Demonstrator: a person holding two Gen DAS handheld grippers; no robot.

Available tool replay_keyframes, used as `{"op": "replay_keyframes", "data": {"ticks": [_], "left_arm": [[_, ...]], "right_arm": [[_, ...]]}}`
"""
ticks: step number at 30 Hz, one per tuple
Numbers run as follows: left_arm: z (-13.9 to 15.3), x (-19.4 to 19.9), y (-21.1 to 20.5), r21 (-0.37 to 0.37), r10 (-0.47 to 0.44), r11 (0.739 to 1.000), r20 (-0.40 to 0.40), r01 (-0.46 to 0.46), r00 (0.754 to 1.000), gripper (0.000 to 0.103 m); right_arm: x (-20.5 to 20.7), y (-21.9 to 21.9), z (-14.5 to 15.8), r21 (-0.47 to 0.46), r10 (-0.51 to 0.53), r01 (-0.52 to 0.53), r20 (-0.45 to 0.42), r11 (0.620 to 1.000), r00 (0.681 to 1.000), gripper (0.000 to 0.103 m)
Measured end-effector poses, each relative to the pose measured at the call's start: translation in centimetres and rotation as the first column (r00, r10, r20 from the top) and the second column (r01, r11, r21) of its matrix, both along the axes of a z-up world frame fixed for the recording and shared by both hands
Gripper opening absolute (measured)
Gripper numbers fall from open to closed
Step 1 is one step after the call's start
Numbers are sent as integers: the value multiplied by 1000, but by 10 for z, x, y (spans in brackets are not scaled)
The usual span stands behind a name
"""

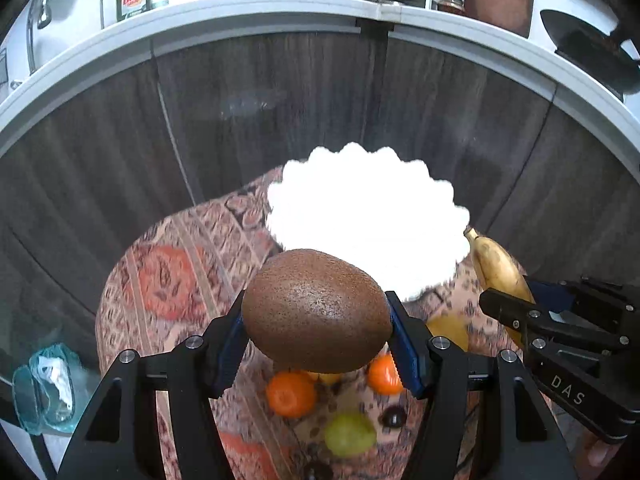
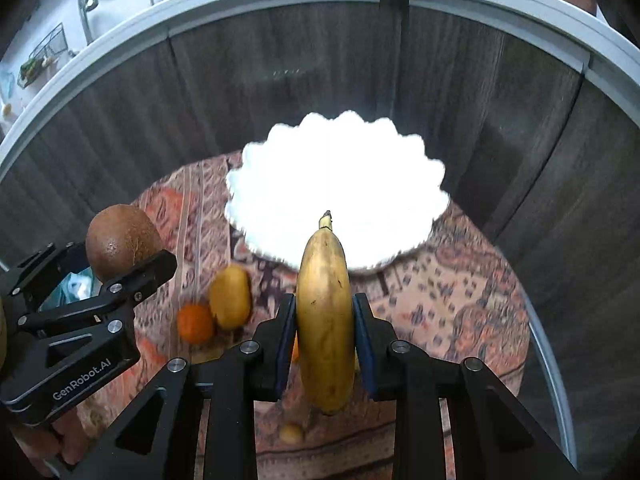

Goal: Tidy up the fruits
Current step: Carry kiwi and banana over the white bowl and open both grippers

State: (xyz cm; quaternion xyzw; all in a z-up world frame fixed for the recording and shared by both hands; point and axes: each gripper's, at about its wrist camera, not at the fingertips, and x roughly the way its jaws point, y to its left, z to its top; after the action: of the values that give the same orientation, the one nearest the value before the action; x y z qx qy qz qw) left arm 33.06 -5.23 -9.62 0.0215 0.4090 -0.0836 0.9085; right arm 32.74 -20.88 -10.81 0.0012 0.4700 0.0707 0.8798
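My left gripper [image 1: 316,320] is shut on a brown kiwi [image 1: 316,310] and holds it above the patterned table, short of a white scalloped plate [image 1: 360,208]. My right gripper [image 2: 325,332] is shut on a yellow banana [image 2: 325,320], its stem pointing at the plate [image 2: 336,184]. The banana [image 1: 500,268] and right gripper [image 1: 532,312] show at the right of the left wrist view. The kiwi [image 2: 120,246] and left gripper [image 2: 120,264] show at the left of the right wrist view.
On the patterned cloth [image 1: 172,280] lie two oranges [image 1: 291,394], a green grape [image 1: 349,434], a dark grape [image 1: 394,416] and a yellow fruit [image 2: 231,296]. Dark cabinet doors [image 1: 280,112] and a white counter edge [image 1: 256,8] stand behind the table.
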Motion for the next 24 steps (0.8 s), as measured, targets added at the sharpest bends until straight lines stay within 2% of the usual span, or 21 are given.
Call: {"op": "replay_keyframes", "data": {"ticks": [5,12,24], "left_arm": [[5,34,-2,5,-6,1000,12,6,1000,62],[-3,78,-11,2,-23,1000,17,23,1000,62],[-49,138,-30,-2,-33,999,-37,33,999,63]], "right_arm": [[26,-10,5,8,-45,45,28,999,999,29],[67,-24,-1,16,-102,101,36,995,994,29],[122,-34,-43,7,-173,174,-19,985,985,29]]}}
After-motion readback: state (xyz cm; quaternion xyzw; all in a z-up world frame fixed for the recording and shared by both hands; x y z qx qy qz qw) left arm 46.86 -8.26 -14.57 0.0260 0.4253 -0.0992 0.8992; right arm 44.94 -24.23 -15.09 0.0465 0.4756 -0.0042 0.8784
